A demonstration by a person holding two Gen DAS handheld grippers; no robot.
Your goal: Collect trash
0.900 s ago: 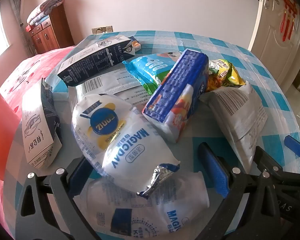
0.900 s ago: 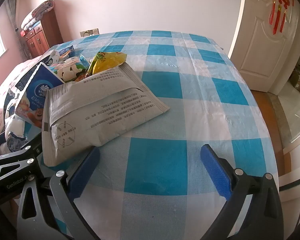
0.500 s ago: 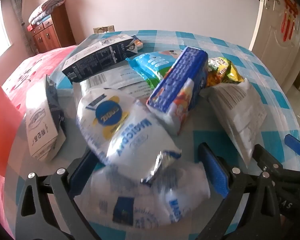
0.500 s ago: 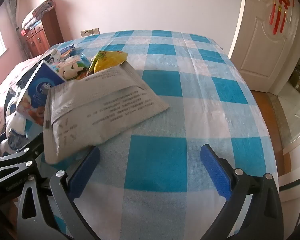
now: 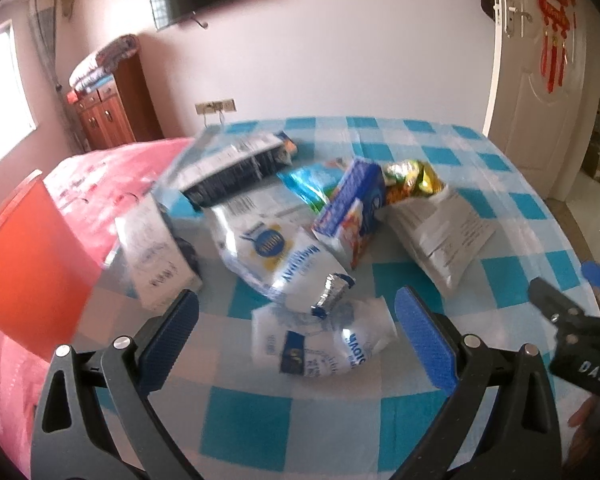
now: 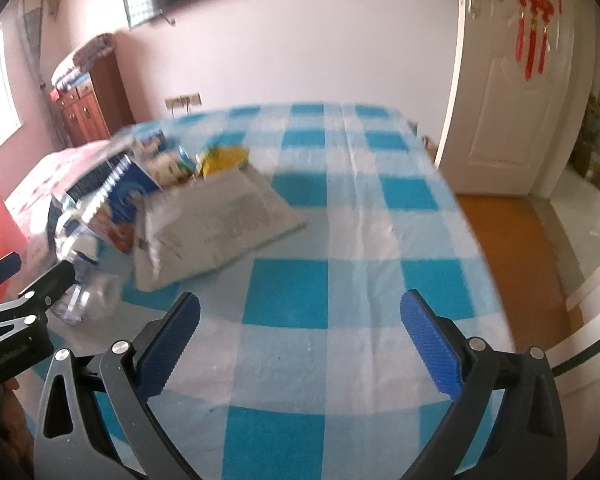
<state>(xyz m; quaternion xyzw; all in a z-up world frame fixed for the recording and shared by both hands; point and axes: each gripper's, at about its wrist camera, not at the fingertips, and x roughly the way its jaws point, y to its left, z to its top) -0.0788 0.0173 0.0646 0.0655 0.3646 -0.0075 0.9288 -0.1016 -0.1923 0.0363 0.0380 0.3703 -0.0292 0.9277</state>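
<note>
The left tool point(image 5: 296, 322) has pulled back, jaws wide, white wrapper point(image 5: 324, 338) just ahead.

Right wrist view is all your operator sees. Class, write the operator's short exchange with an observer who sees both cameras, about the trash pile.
Operator: Is the left gripper holding anything?
Observer: No. The left gripper is open and grips nothing; a crumpled white wrapper lies on the table, framed between its fingers.
Operator: Anything lying on that wrapper?
Observer: Yes. A second white wrapper with a torn silver foil end overlaps its far edge.
</note>
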